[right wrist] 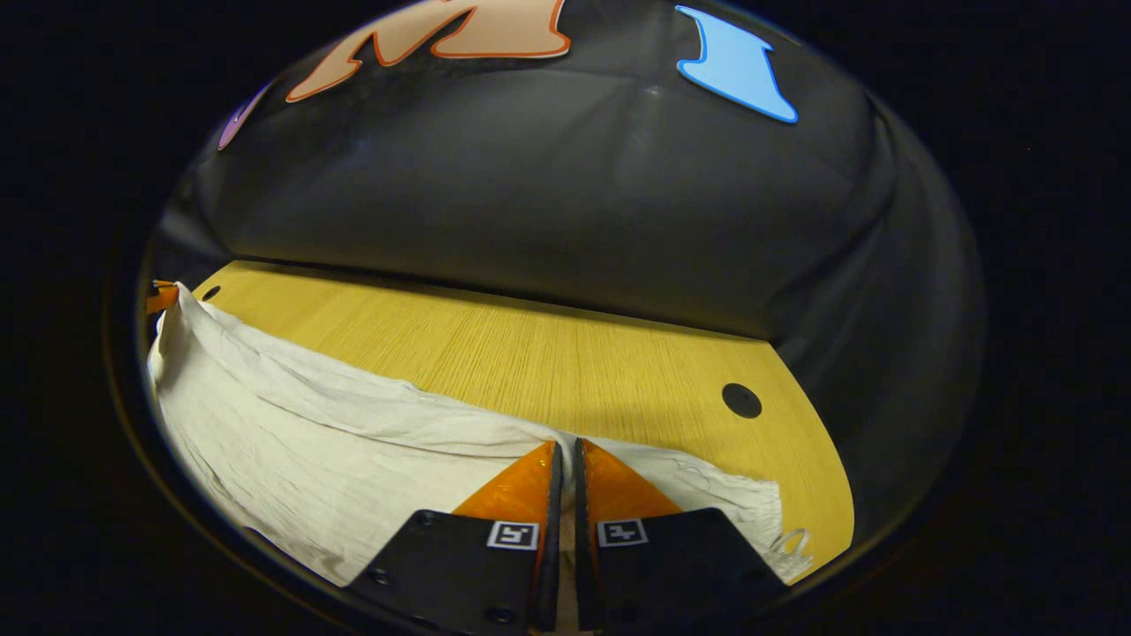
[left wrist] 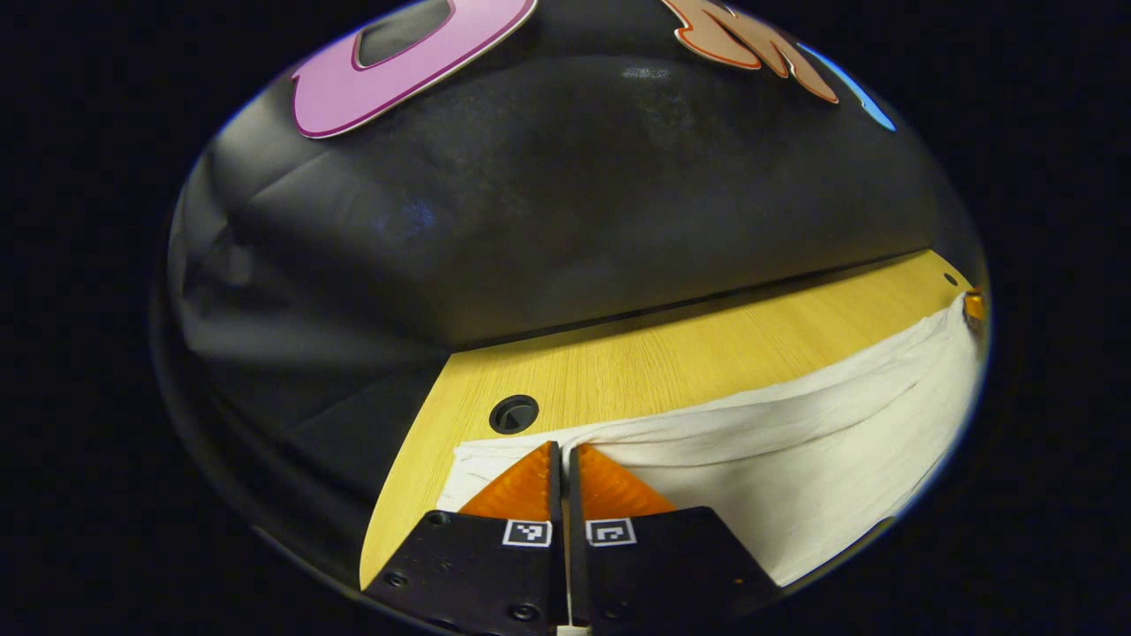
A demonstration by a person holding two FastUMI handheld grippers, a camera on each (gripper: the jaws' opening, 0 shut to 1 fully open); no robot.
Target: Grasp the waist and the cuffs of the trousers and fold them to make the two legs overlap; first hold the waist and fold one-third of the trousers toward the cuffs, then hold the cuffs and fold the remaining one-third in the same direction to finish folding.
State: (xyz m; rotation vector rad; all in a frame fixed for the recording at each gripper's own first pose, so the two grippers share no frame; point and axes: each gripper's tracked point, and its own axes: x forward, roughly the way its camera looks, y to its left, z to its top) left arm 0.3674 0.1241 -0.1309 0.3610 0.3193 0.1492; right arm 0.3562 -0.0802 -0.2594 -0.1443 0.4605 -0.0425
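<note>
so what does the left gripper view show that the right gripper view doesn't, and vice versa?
Left gripper view: the left gripper, fingers closed on the edge of the white trousers, near a round hole with a dark rim in the table.

Right gripper view: the right gripper, fingers closed on the trousers' edge, a flat dark hole in the tabletop, and a drawstring loop at the cloth's near corner.

Both: the wrinkled trousers stretched across the wooden table, the black cloth wall behind, and the other gripper's tip at the cloth's far end.

trousers [left wrist: 795, 442] spread on table [left wrist: 671, 353], booth wall [left wrist: 574, 203] behind, table hole [left wrist: 513, 413] just beyond trousers' edge
</note>
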